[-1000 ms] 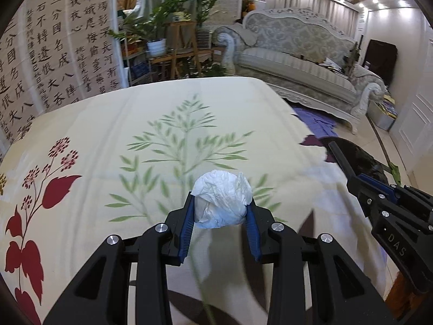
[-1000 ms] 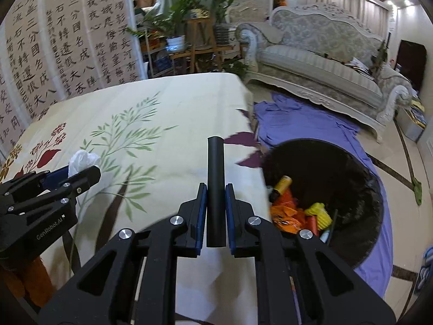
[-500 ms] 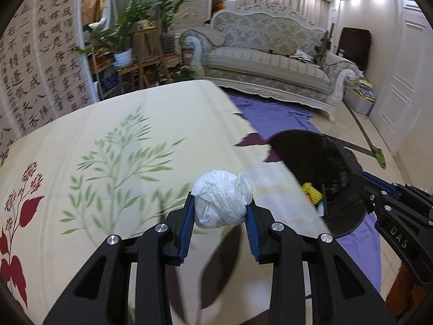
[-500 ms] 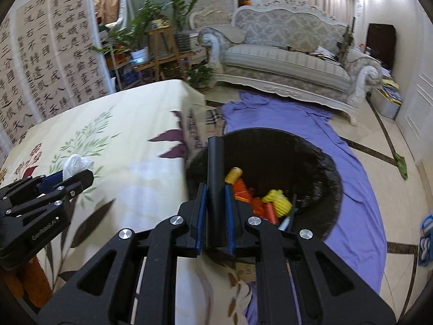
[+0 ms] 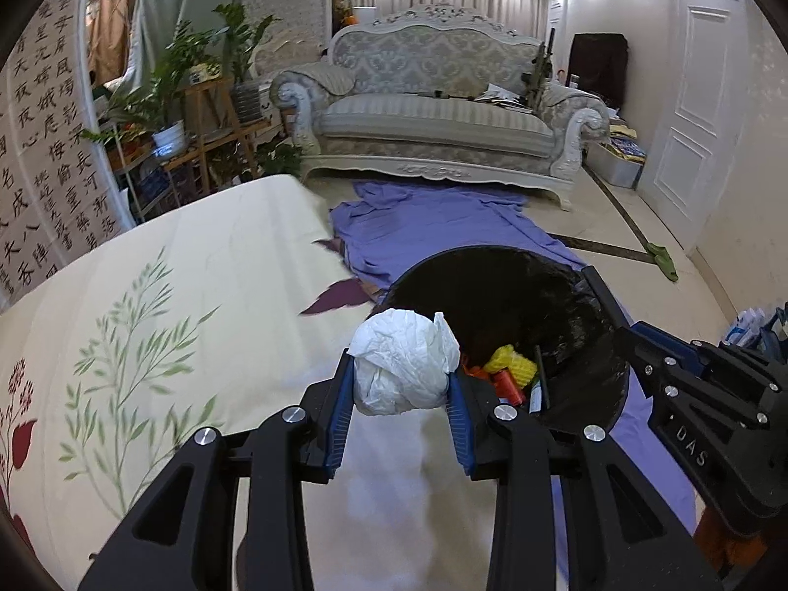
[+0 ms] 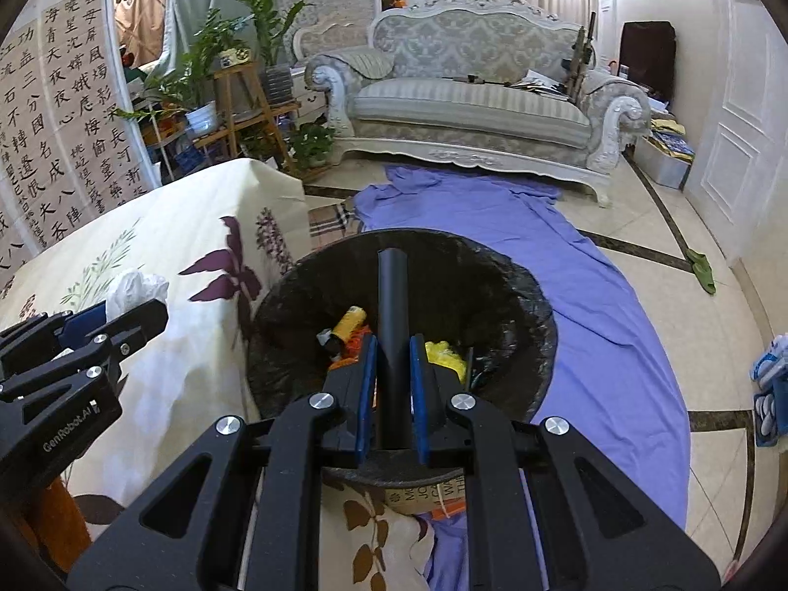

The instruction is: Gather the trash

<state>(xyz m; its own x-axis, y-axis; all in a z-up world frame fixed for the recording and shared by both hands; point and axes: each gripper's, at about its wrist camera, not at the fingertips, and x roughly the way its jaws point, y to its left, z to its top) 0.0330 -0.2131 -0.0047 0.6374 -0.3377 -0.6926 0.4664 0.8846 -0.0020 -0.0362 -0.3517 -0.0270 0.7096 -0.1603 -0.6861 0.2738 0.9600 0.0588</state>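
The left gripper (image 5: 401, 389) clamps a crumpled white paper wad (image 5: 404, 362) above a floral tablecloth (image 5: 162, 295). Just ahead and to its right sits a black-lined trash bin (image 5: 512, 295) holding colourful litter; the right gripper (image 5: 640, 340) reaches alongside.

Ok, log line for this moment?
left hand-held gripper: crumpled white paper wad | right hand-held gripper: black tube | black-lined trash bin: below

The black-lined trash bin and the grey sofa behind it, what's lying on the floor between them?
A crumpled purple cloth spreads over the tiled floor from the black-lined trash bin toward the grey sofa. The right wrist view shows it best.
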